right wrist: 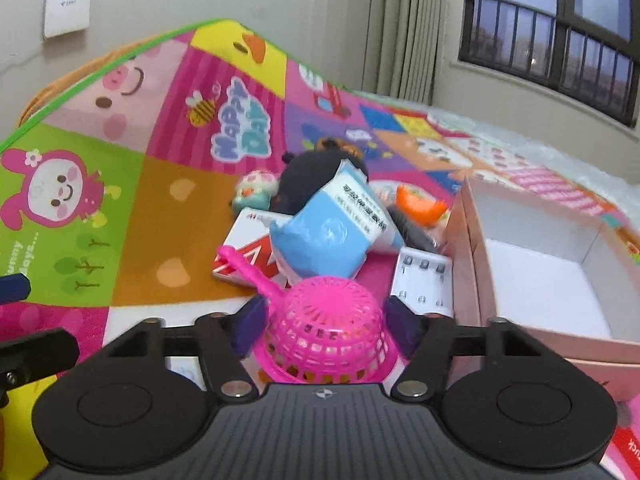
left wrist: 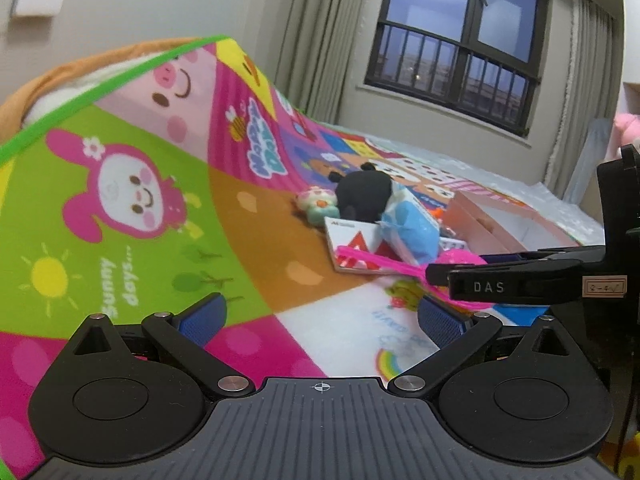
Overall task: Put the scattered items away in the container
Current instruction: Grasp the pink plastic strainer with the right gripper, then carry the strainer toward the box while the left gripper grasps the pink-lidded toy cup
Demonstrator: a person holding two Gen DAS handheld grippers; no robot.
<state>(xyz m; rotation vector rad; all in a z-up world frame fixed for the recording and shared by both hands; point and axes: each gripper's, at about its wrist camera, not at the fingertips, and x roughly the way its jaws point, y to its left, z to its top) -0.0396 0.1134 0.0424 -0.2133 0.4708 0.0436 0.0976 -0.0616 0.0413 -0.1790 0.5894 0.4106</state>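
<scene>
None of the scattered items lies in the container yet, as far as either view shows: the pink cardboard box (right wrist: 536,264) sits open on the colourful play mat (right wrist: 168,216), and the white floor visible inside it is bare.

A loose heap waits just beside the box's left wall. It includes a blue and white soft packet (right wrist: 332,228), leaning on a red and white flat box (right wrist: 248,248), a black plush toy (right wrist: 308,176), a small pastel toy (right wrist: 252,188), an orange object (right wrist: 420,200) and a white battery charger (right wrist: 424,280).

The first pick seems under way. The right gripper (right wrist: 326,320) points down at a slant toward the mat, its blue pads closed against both sides of a pink toy strainer (right wrist: 324,328), dome up, handle angled toward the heap.

The left gripper (left wrist: 320,316) hangs over the mat with its jaws spread wide and nothing between them, aimed toward the heap. The right gripper crosses its view at the right edge.

Judging from this, nearly the whole job remains.
</scene>
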